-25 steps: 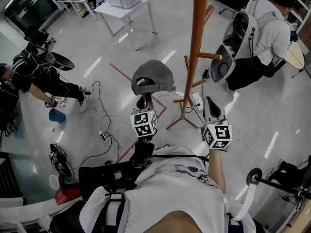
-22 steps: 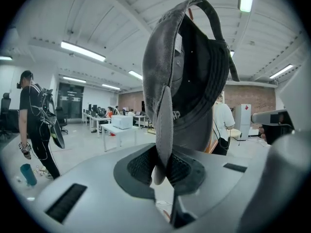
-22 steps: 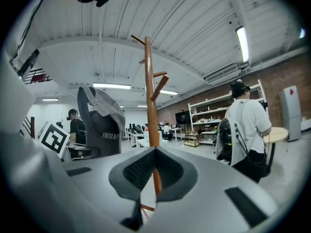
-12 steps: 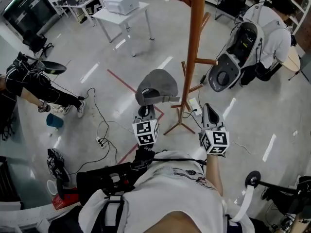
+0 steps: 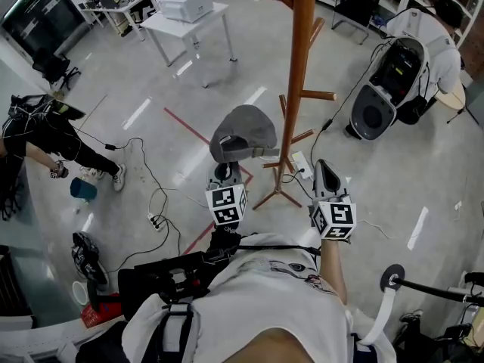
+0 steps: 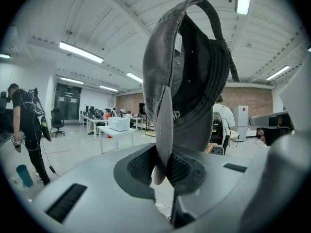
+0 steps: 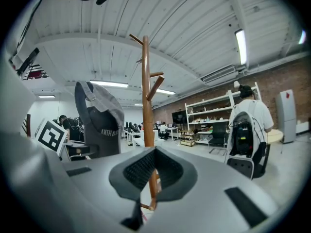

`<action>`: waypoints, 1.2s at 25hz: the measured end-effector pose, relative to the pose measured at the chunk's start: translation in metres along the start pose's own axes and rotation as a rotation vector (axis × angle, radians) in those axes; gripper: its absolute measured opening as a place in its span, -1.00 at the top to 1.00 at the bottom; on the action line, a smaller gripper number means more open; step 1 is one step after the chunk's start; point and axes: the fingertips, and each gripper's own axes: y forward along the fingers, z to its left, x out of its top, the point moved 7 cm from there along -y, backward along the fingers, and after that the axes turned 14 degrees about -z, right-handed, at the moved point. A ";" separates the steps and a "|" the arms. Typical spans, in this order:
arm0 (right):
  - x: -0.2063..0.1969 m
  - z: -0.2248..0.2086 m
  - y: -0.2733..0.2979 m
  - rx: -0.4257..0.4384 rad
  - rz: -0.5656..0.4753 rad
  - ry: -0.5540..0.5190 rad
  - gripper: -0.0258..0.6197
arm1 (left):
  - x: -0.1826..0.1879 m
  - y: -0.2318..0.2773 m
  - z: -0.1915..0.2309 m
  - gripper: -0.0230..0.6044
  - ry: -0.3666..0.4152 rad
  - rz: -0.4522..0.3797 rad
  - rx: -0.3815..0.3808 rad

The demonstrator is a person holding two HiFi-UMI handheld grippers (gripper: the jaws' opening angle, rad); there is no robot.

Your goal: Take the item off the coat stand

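Pinching the cap's brim, the left claw (image 5: 224, 171) is clamped nearly closed. The grey cap (image 5: 243, 132) stands directly above it, apparently to clear the pegs of the coat stand (image 5: 297, 74) to its right. The right claw (image 5: 325, 172) is closed on nothing.

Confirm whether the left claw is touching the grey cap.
Touching. The left gripper view shows the left claw shut on the cap, with the brim's fabric pinched between its jaws.

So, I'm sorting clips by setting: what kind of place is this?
Probably an open-plan lab or workshop-style office: a white table on a bare polished floor, stocked shelves against a brick wall, and a corded power strip lying loose.
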 end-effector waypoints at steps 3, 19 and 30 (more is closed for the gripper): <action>-0.002 0.002 -0.002 -0.001 0.001 0.002 0.91 | -0.001 -0.002 0.001 0.85 0.000 0.002 -0.003; 0.005 -0.003 0.007 0.003 0.002 -0.023 0.91 | 0.006 0.012 -0.004 0.85 0.010 0.002 -0.023; 0.001 0.001 0.009 0.000 -0.005 -0.022 0.91 | 0.002 0.013 0.000 0.85 0.009 0.004 -0.025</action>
